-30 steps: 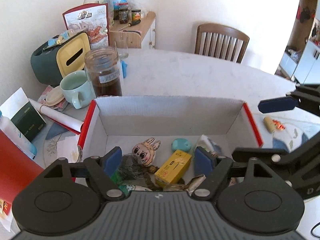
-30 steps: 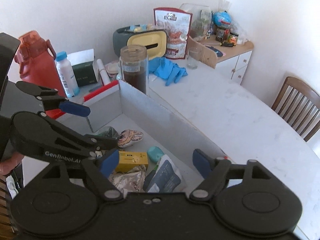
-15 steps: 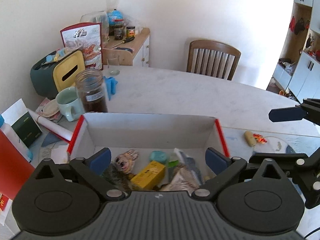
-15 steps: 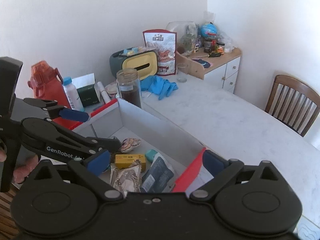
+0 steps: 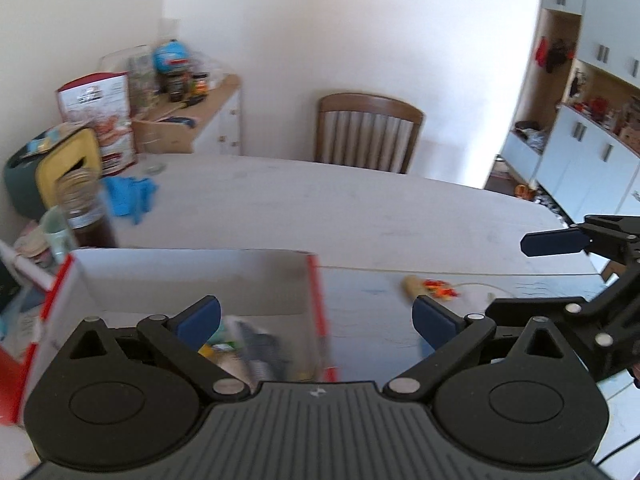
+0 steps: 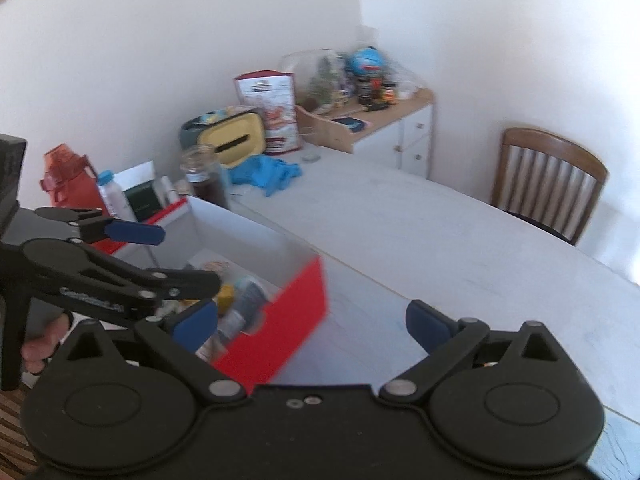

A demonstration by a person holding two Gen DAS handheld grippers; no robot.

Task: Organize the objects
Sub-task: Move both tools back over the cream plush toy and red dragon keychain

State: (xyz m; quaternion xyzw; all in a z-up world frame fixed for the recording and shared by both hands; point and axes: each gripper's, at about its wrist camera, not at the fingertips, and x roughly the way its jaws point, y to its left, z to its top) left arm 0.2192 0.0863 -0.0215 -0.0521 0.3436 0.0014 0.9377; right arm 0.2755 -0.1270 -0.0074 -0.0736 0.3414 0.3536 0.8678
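Note:
A white cardboard box with red flaps [image 5: 188, 280] sits on the white table, holding several small blurred items, among them a yellow packet [image 6: 226, 294] and a grey pouch [image 5: 260, 344]. My left gripper [image 5: 316, 316] hovers open above the box's right end, with nothing between its blue pads. My right gripper [image 6: 312, 322] stands open over the box's red end flap [image 6: 296, 312], also with nothing in it. Each gripper shows in the other's view: the right one [image 5: 560, 276] at the far right, the left one [image 6: 168, 256] at the left. A small tan piece with orange bits [image 5: 424, 292] lies on the table right of the box.
Behind the box stand a dark-filled glass jar [image 6: 206, 180], a pale green mug [image 5: 56, 232], blue gloves [image 6: 266, 172], a yellow-fronted tissue box [image 6: 236, 142], a snack bag [image 6: 268, 108] and a red bottle [image 6: 66, 176]. A wooden chair [image 5: 366, 132] stands at the table's far side. A hand [image 6: 44, 344] holds the left gripper.
Both grippers have drawn back and to the right, away from the inside of the box, and their jaws have widened. The box now lies lower left in both views.

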